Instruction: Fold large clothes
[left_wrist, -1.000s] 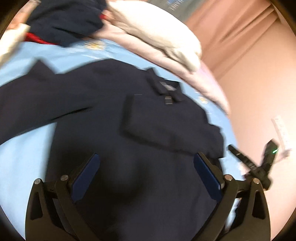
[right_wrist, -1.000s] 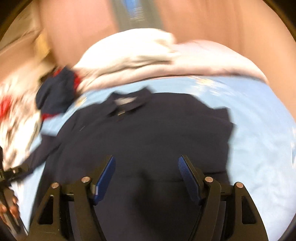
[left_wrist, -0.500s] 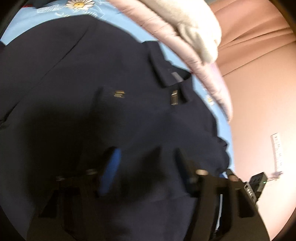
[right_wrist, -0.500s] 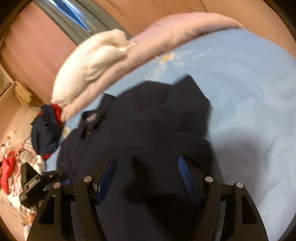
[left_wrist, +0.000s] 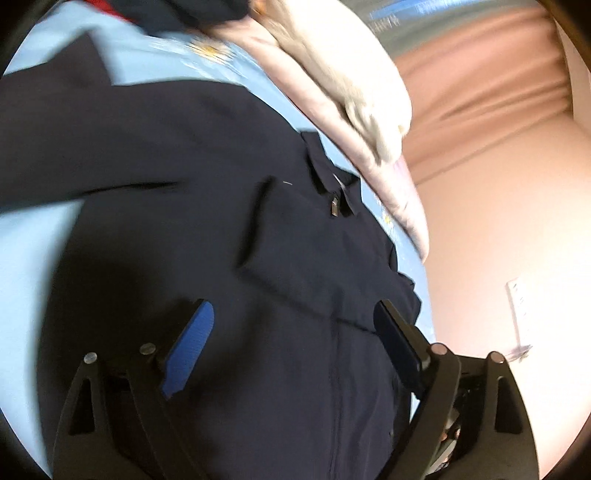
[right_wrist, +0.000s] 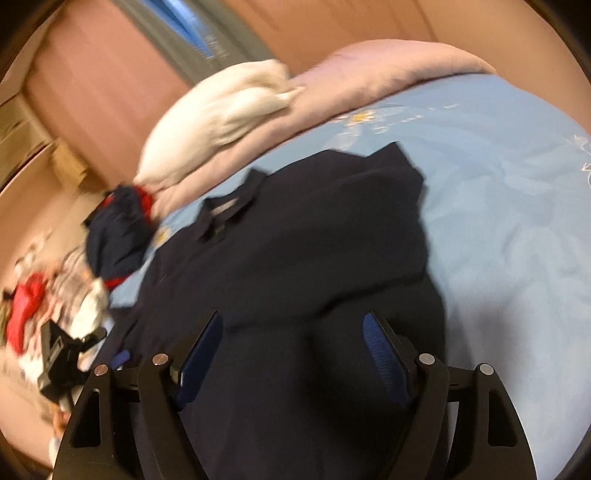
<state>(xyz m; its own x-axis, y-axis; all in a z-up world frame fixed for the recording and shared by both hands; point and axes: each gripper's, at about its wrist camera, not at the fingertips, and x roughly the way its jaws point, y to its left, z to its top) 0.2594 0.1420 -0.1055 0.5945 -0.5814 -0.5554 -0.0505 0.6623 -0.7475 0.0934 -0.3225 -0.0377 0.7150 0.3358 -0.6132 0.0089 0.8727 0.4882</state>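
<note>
A navy zip jacket (left_wrist: 184, 147) lies face up on the light blue bedsheet (left_wrist: 29, 258), collar toward the pillows. One sleeve is folded across its chest (left_wrist: 314, 258); the other stretches out to the left. My left gripper (left_wrist: 291, 308) hovers over the jacket's lower front with its jaws opening, and no cloth is pinched between the blue pads. In the right wrist view my right gripper (right_wrist: 293, 319) hangs above the jacket (right_wrist: 314, 240) near its hem, its jaws also opening and gripping nothing. The left gripper (right_wrist: 59, 354) shows at that view's left edge.
A white blanket (right_wrist: 221, 122) sits on a pink quilt (right_wrist: 369, 74) along the head of the bed. A navy and red garment (right_wrist: 118, 229) and a pile of mixed clothes (right_wrist: 33, 295) lie to the left. Bare sheet (right_wrist: 517, 184) extends to the right.
The left jaws narrowed close over the jacket half a second ago and have spread wide again as the gripper drew back. Both views have rolled and shifted. The jacket lies as before.
</note>
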